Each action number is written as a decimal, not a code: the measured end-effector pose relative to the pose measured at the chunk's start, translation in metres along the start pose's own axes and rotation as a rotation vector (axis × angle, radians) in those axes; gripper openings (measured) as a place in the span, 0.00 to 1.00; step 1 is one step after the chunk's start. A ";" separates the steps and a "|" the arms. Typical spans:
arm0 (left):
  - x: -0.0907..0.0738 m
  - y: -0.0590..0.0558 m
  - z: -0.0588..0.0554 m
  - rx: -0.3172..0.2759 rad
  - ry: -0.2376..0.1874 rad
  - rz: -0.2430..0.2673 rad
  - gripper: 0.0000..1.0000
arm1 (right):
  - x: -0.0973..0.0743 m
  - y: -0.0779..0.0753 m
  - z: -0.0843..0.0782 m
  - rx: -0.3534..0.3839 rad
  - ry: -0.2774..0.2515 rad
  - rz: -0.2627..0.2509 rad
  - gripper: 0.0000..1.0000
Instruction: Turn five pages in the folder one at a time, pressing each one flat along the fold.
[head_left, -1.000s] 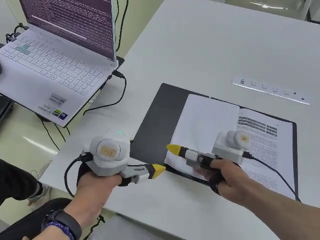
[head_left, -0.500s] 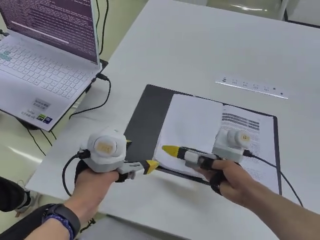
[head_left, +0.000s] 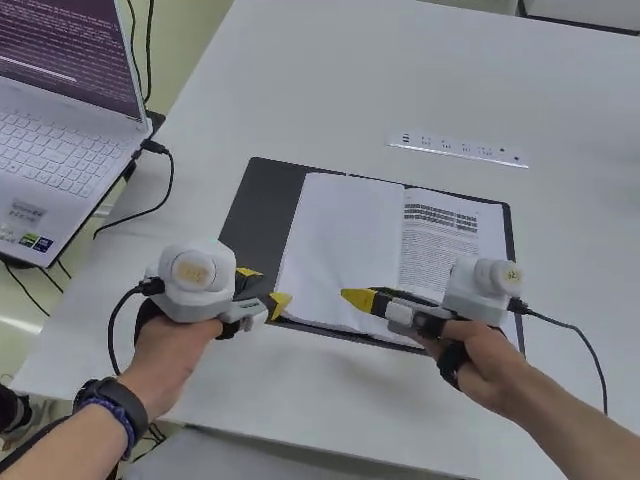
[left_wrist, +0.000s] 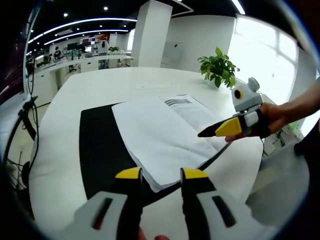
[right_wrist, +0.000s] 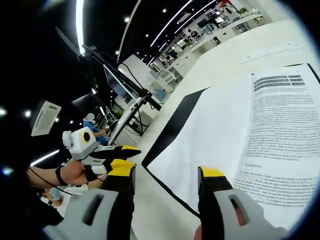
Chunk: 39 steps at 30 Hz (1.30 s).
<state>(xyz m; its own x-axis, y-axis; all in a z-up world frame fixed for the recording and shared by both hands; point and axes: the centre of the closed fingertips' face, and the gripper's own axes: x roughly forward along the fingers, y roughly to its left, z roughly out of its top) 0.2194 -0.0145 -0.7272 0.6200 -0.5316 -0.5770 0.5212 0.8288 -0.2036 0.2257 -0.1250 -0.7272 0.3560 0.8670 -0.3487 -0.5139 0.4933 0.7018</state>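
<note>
The folder (head_left: 262, 215) is lying open on the white counter (head_left: 400, 80), close to its near edge, with the black cover spread flat toward the left. A blank white page (head_left: 340, 240) is resting over the middle of the folder, and a printed page (head_left: 445, 240) is lying flat beside it on the right.

The left claw (head_left: 265, 287) is being held by a hand at the folder's near left corner. In the left gripper view, this claw (left_wrist: 161, 175) is being kept parted and gripping nothing, with the near corner of the white page showing just beyond the gap.

The right claw (head_left: 355, 297) is being held over the near edge of the white page, pointing left. In the right gripper view, this claw (right_wrist: 167, 172) is being kept wide apart and empty, above the paper.

A power strip (head_left: 458, 150) is lying behind the folder. A laptop (head_left: 50, 130) is standing open beyond the counter's left edge.
</note>
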 end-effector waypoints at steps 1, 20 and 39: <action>0.003 0.000 0.000 0.001 0.001 -0.001 0.27 | -0.003 -0.002 -0.001 0.000 -0.002 -0.003 0.49; 0.037 0.005 -0.035 -0.085 0.086 -0.011 0.00 | -0.032 -0.023 -0.009 0.034 -0.020 -0.058 0.45; 0.032 -0.003 -0.047 -0.118 0.098 0.002 0.00 | -0.028 -0.036 0.005 0.000 -0.008 -0.072 0.42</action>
<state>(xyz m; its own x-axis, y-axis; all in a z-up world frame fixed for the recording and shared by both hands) 0.2102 -0.0260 -0.7822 0.5572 -0.5154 -0.6511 0.4443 0.8475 -0.2905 0.2381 -0.1670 -0.7397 0.3984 0.8285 -0.3935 -0.4864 0.5546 0.6752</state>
